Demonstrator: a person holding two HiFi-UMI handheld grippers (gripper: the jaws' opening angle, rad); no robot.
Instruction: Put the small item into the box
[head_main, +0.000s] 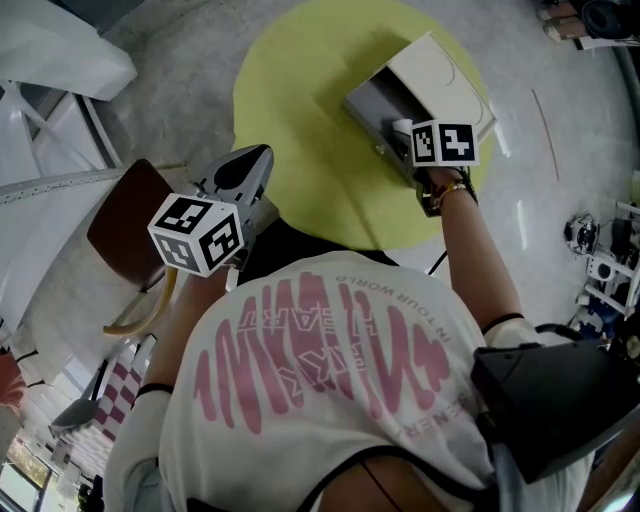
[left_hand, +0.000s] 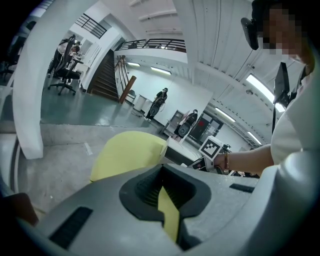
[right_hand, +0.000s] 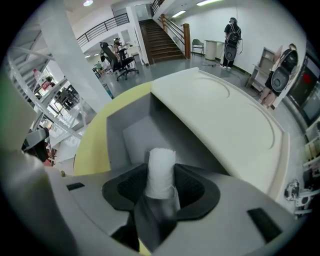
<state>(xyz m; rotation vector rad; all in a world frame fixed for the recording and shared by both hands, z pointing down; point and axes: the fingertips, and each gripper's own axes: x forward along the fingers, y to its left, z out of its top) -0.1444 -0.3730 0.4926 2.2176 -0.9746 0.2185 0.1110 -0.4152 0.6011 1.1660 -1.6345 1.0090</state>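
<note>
The small item (right_hand: 160, 167) is a white cylinder, upright between the pads of my right gripper (right_hand: 160, 186), which is shut on it. That gripper (head_main: 412, 140) hangs over the open grey box (head_main: 372, 104) on the round yellow table (head_main: 300, 110). In the right gripper view the box's grey inside (right_hand: 131, 131) lies just beyond the item, and its white lid (right_hand: 225, 117) leans back to the right. My left gripper (head_main: 246, 168) is held off the table's near left edge, its jaws a narrow gap apart with nothing between them (left_hand: 166, 202).
A brown chair (head_main: 125, 215) stands left of the table, beside white railings. Equipment sits on the floor at the right (head_main: 600, 260). A person's arm (left_hand: 250, 160) reaches across the left gripper view. Other people stand far off in the hall.
</note>
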